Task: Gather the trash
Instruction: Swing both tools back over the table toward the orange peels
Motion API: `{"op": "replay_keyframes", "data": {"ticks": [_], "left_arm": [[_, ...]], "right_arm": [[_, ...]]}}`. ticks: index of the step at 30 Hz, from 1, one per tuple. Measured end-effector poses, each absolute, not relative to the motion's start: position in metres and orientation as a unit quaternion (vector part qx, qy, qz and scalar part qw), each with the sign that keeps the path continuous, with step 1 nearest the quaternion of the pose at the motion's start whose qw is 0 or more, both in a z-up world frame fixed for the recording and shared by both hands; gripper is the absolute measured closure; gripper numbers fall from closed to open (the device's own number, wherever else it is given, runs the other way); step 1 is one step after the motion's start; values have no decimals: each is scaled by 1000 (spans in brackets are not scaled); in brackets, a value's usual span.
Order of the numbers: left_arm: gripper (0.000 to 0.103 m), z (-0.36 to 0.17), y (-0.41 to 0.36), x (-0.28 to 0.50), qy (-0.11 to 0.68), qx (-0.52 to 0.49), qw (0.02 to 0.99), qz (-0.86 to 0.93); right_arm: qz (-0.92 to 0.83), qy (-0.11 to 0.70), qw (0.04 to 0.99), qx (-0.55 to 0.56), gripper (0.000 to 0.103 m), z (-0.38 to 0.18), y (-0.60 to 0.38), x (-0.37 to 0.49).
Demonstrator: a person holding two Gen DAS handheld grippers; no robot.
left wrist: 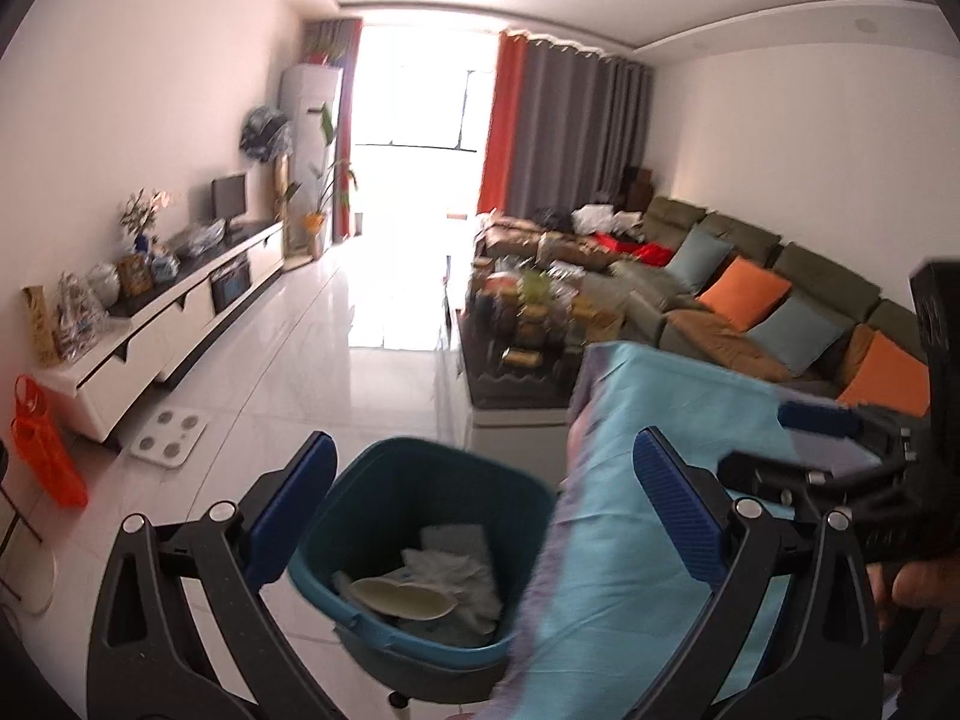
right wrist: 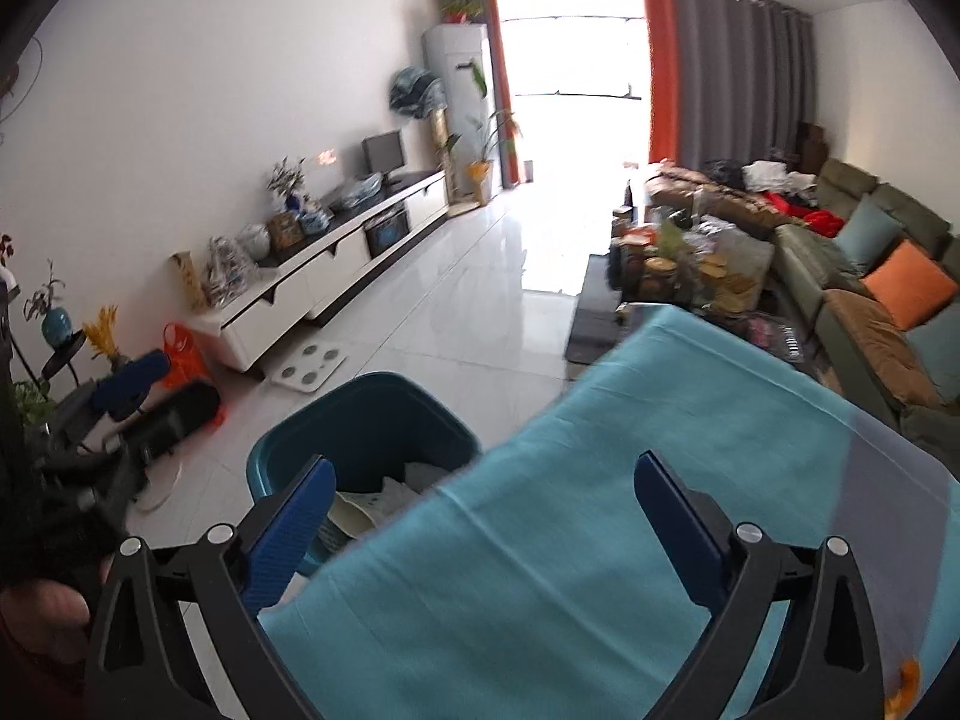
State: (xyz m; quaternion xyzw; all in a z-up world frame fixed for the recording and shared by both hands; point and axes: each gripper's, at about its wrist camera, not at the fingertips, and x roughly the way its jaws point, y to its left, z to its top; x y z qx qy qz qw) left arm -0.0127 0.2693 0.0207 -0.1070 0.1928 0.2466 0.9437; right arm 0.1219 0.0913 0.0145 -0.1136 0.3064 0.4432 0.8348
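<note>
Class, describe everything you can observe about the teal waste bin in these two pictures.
The teal waste bin is a smooth, plastic-looking tub with rounded corners, a rolled rim and no lid, standing upright on the white tiled floor. Inside lie crumpled white paper and a pale oval piece like a dish. A light blue cloth-covered surface beside it hides its right edge; contact cannot be judged.

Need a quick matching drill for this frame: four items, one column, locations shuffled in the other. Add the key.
Items:
1. teal plastic trash bin
2. white bathroom scale
3. orange square cushion
4. small black monitor

Places:
A. on the green sofa
B. on the white TV cabinet
C. flat on the tile floor beside the cabinet
D. beside the light blue cloth, crumpled paper inside

Pairs: 1-D, 2-C, 3-A, 4-B
</note>
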Motion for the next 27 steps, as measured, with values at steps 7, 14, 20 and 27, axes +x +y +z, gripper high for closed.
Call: {"op": "replay_keyframes", "data": {"ticks": [7,14,20,27], "left_arm": [[5,44,200,-2,168,-65,966,183],[5,44,137,12,160,-48,978,124],[5,41,86,29,160,-35,983,78],[5,38,47,43,165,-29,985,37]], "right_arm": [[398,273,872,-79,7,27,16,113],[333,249,908,-49,7,33,-58,103],[277,235,931,-26,7,33,-104,96],[228,210,951,-15,7,32,-140,80]]}}
